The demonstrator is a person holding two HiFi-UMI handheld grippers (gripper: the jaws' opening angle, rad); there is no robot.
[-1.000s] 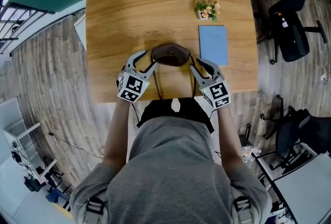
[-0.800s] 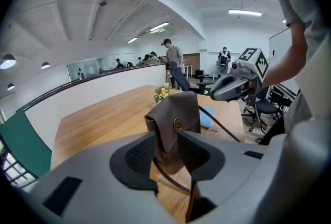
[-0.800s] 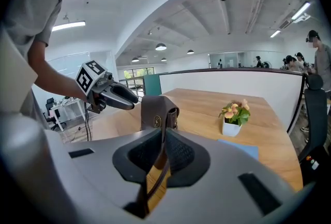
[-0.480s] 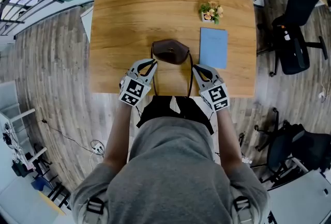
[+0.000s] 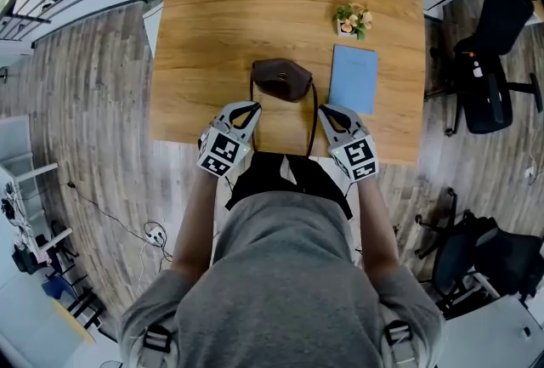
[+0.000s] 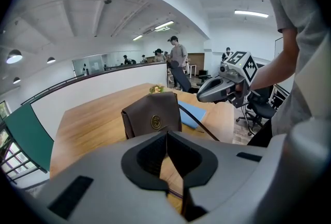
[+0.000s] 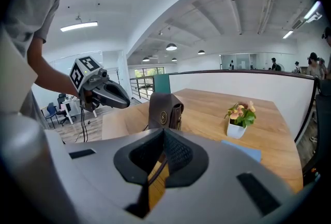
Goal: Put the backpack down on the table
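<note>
I count one wooden counter (image 5: pixel 221 18) in the upper middle of the frame, carrying one brown backpack (image 5: pixel 283 79), one blue booklet (image 5: pixel 353 79) and one small potted plant (image 5: pixel 353 19). Two grippers are in shot, the left gripper (image 5: pixel 252 110) and the right gripper (image 5: pixel 323 111), plus two thin straps, the left strap (image 5: pixel 253 135) and the right strap (image 5: pixel 313 127). Along the right edge I make out two black office chairs (image 5: pixel 493 26).

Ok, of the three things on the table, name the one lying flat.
The blue booklet, lying flat just right of the brown backpack. The backpack stands upright, and the flower pot behind the booklet stands on its base.
</note>
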